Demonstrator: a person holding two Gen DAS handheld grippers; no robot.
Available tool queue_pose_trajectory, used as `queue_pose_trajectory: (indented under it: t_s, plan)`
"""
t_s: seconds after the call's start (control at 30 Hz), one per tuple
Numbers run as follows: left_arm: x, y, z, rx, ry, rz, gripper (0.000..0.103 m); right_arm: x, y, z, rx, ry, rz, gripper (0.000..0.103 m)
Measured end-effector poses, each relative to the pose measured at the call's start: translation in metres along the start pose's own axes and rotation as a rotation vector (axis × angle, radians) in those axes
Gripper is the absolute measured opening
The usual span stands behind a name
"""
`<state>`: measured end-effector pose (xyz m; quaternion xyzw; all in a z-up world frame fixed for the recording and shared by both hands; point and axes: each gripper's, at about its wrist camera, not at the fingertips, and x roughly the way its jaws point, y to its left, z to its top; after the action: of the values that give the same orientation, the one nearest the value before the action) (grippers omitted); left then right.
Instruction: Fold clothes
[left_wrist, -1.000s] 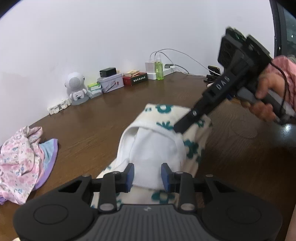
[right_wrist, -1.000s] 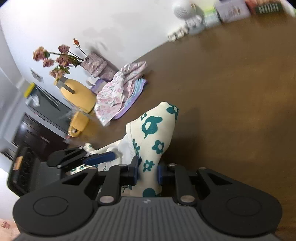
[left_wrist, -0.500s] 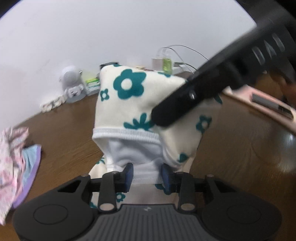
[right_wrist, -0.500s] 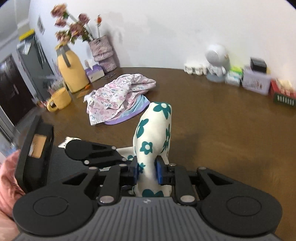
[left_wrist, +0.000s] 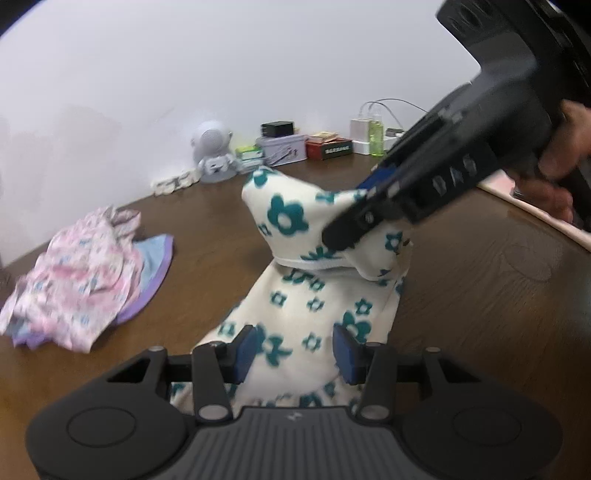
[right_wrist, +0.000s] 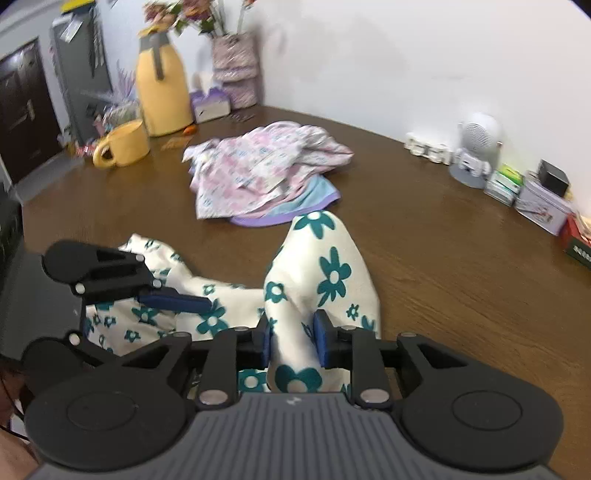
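pink floral crumpled cloth pile over a lilac-edged blue piece (left_wrist: 79, 273) lay far left on the brown wooden table (left_wrist: 480, 295), well apart from the work. next right, the black left gripper (left_wrist: 295, 350) stood with its blue pads spread, the cream cotton garment with teal flower print (left_wrist: 314, 306) running between them and, by the look of it, not pinched. the garment's long axis ran from that gripper away and up toward the right, its low end draped at the table near the left gripper. at the right, the black right gripper (right_wrist: 293, 339) was clamped on a raised fold of it, held off the table, person's hand (left_wrist: 554, 177) on the handle. right gripper had the only grip, so any fold-over likely turns on it; whether a fold was starting or finishing couldn't be told.
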<state>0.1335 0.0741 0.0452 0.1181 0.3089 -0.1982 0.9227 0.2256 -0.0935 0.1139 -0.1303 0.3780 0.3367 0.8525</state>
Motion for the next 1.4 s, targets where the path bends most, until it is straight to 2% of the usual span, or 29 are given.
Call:
queue_pose_trajectory:
  t_s: [0.2,0.43,0.53,0.63,0.77,0.87,0.97,1.03,1.1,1.2,1.4]
  plan:
    - [-0.013,0.012,-0.015,-0.048,-0.011,0.02,0.043,0.02,0.031,-0.009,-0.106,0.018,-0.029,0.028]
    - [-0.031,0.024,-0.014,-0.106,-0.066,0.051,0.043,0.03,0.052,-0.019,-0.174,0.017,-0.029,0.03]
    - [-0.025,0.026,-0.017,-0.106,-0.035,0.052,0.043,0.023,0.059,-0.021,-0.209,-0.022,-0.031,0.028]
    - [-0.019,0.025,-0.02,-0.106,-0.012,0.048,0.041,0.025,0.059,-0.024,-0.204,-0.015,0.0,0.028]
    - [-0.021,0.025,-0.016,-0.11,-0.031,0.055,0.041,0.033,0.061,-0.031,-0.216,-0.005,0.012,0.028]
    - [-0.029,0.023,-0.005,-0.101,-0.082,0.053,0.04,0.028,0.057,-0.033,-0.187,-0.032,0.051,0.033]
    - [-0.034,0.018,0.006,-0.079,-0.13,0.044,0.038,0.006,0.034,-0.032,-0.06,-0.078,0.166,0.036]
    - [-0.033,0.014,0.015,-0.053,-0.161,0.031,0.031,-0.012,0.017,-0.033,-0.017,-0.127,0.157,0.036]
    - [-0.024,0.009,0.025,-0.033,-0.16,0.02,0.028,-0.02,0.003,-0.036,-0.002,-0.151,0.105,0.036]
    - [-0.009,0.001,0.04,-0.004,-0.158,0.003,0.028,-0.016,-0.019,-0.042,0.047,-0.138,0.107,0.036]
    - [0.025,0.0,0.043,-0.003,-0.073,0.045,0.028,0.002,-0.009,-0.051,-0.044,-0.145,0.129,0.036]
